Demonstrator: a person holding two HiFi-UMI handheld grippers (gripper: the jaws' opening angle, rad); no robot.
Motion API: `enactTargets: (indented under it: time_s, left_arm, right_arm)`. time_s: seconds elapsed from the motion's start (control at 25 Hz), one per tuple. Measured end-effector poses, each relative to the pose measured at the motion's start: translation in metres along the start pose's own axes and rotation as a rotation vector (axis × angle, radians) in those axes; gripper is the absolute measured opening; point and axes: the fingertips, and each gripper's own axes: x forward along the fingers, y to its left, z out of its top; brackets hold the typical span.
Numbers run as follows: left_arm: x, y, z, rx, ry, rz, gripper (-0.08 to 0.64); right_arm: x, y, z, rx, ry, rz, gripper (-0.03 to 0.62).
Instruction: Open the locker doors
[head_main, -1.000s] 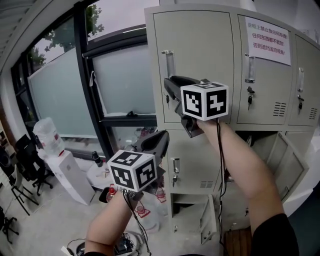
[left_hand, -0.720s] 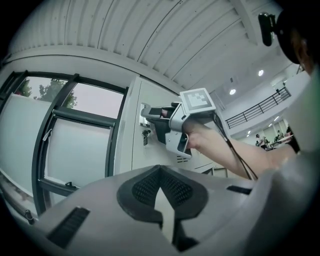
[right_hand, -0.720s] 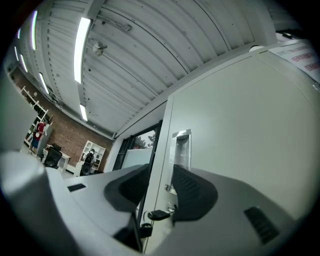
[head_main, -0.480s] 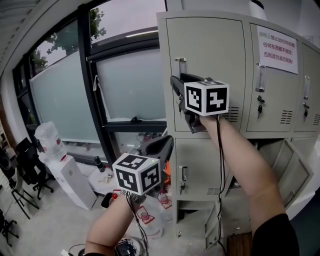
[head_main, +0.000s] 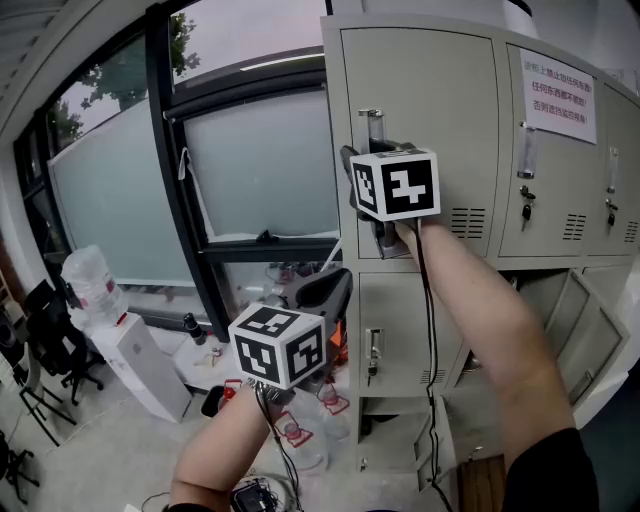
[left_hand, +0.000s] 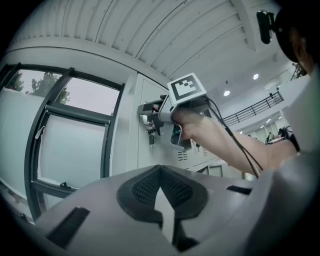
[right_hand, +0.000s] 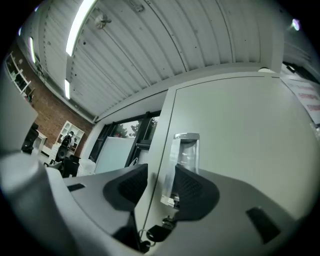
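In the head view, the marker cube (head_main: 395, 184) on your right gripper (right_hand: 160, 172) covers its own jaws and the lower end of the door handle (head_main: 372, 122). The cube (head_main: 277, 345) on your left gripper (left_hand: 161, 172) likewise screens its jaws. The notice (head_main: 558, 96) is too small to read (only red print shows). The rightmost locker (head_main: 618, 170) runs off the edge. In the right gripper view, the key (right_hand: 152, 233) sits half behind the jaws.
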Motion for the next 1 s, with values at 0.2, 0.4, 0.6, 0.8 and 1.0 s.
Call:
enactTargets:
  time_s: [0.2,0.4,0.6,0.8,1.0]
  left_arm:
    - [-0.011,0.005,-0.002,-0.012,0.000,-0.002,-0.002]
    - [-0.018,0.006,-0.008,-0.018,0.013,0.002,-0.002]
    - [-0.026,0.006,-0.007,-0.021,0.014,0.008,-0.002]
    - [-0.035,0.002,-0.005,-0.019,0.011,0.004,-0.002]
    - [-0.046,-0.005,-0.004,-0.020,0.006,-0.010,-0.002]
  right_arm:
    - [0.005,0.000,-0.003,-0.026,-0.009,-0.064,0.141]
    - [0.005,-0.002,-0.005,-0.045,-0.011,-0.083,0.132]
    - [-0.006,-0.003,-0.002,-0.045,-0.001,-0.100,0.109]
    - [-0.016,0.004,-0.002,-0.037,-0.001,-0.083,0.110]
    - [-0.033,0.013,0.003,-0.020,-0.005,-0.064,0.112]
